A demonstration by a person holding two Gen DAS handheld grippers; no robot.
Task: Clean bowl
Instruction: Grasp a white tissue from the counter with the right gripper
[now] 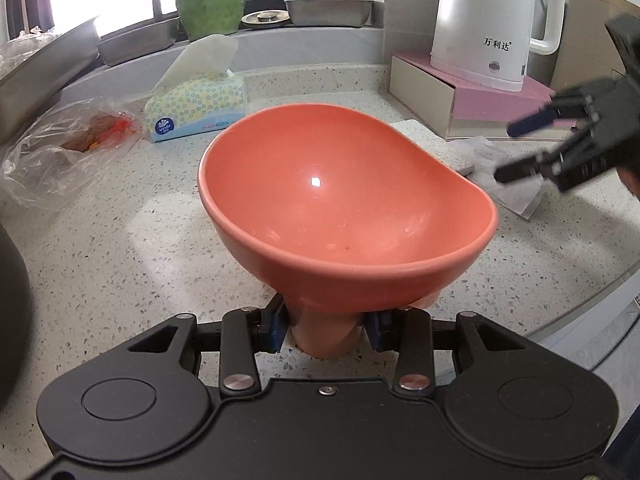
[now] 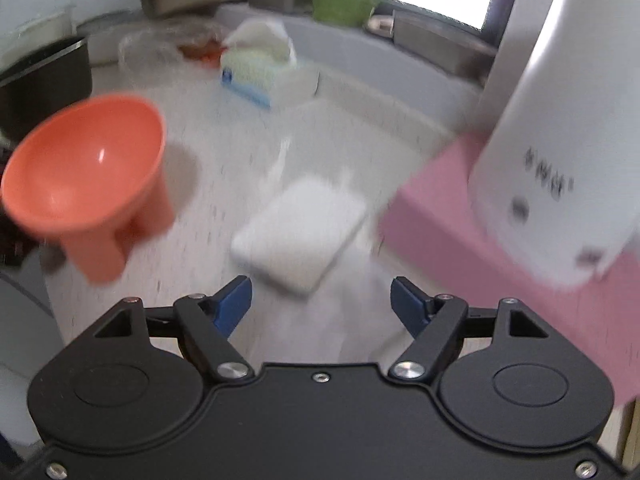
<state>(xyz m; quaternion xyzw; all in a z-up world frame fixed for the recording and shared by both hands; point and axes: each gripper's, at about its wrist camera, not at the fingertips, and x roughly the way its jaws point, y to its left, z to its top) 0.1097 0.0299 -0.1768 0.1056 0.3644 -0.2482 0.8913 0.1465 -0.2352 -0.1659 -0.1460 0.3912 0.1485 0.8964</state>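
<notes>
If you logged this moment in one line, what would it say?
left gripper: shut on orange footed bowl | right gripper: open, empty, above white rectangular sponge | wiping: not begun

A white kettle [image 1: 486, 24] stands on a pink box [image 1: 460, 104]; a tissue pack [image 1: 196, 106] and a plastic bag [image 1: 60, 152] lie on the speckled counter [image 1: 140, 260].

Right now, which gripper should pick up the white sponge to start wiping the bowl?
Right. The right gripper is open and empty, with the white sponge just ahead of its fingers. The left gripper is shut on the stem of the orange bowl.
</notes>
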